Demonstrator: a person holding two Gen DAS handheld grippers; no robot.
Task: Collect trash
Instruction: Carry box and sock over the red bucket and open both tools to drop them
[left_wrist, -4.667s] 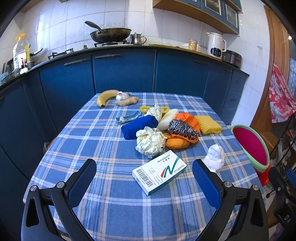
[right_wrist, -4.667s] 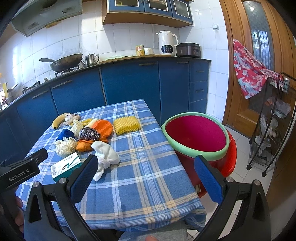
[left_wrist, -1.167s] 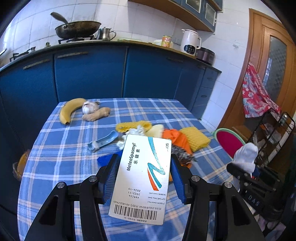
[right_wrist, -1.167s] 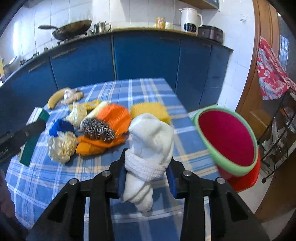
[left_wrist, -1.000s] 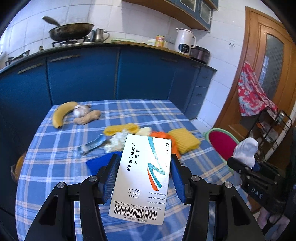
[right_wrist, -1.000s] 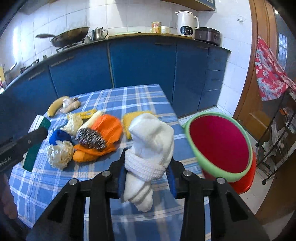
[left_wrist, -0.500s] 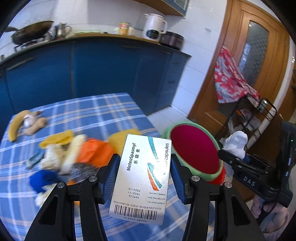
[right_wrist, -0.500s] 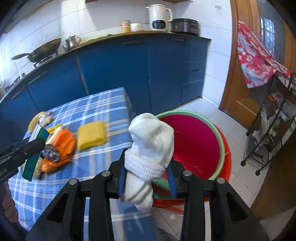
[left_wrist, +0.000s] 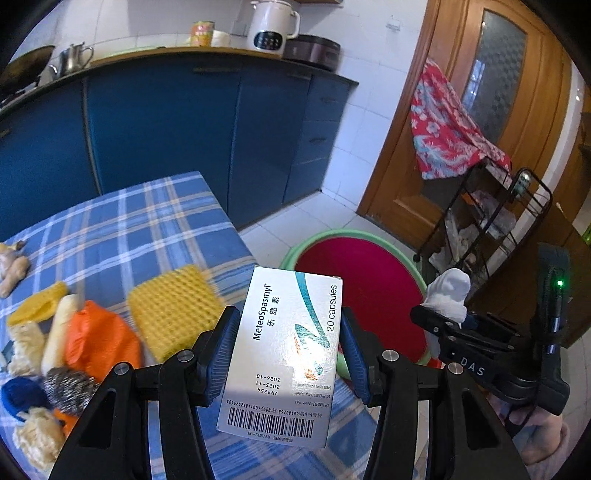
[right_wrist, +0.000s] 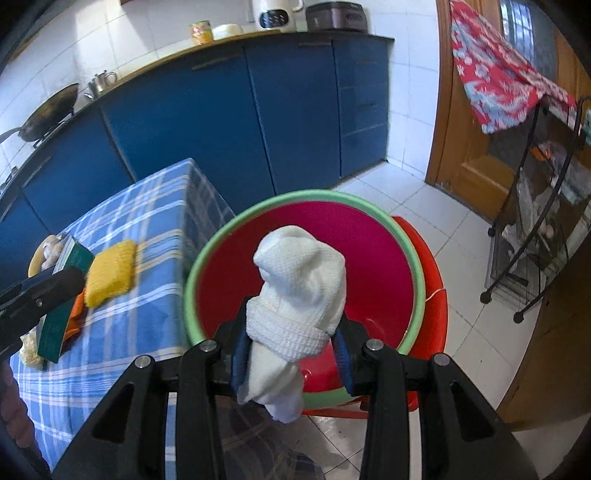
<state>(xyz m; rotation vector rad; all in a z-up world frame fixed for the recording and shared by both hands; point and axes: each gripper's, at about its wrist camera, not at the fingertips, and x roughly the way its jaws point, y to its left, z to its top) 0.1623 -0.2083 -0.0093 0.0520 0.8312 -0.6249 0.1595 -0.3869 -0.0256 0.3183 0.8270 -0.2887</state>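
Observation:
My left gripper is shut on a white medicine box printed "MeteoSpasmyl", held over the table's right edge. My right gripper is shut on a knotted white cloth wad, which hangs above a red basin with a green rim. That basin shows to the right of the box in the left wrist view, with the right gripper and its white cloth wad beyond it. In the right wrist view the left gripper's finger and the box's green side appear at the left.
On the blue checked tablecloth lie a yellow foam net, an orange bag, a steel scourer, blue cloth and crumpled paper. The basin rests on a red stool. A black wire rack stands right, by a wooden door.
Both grippers have swung right, away from the table's middle toward the basin, still holding the box and the cloth. The basin now fills the centre of the right wrist view.

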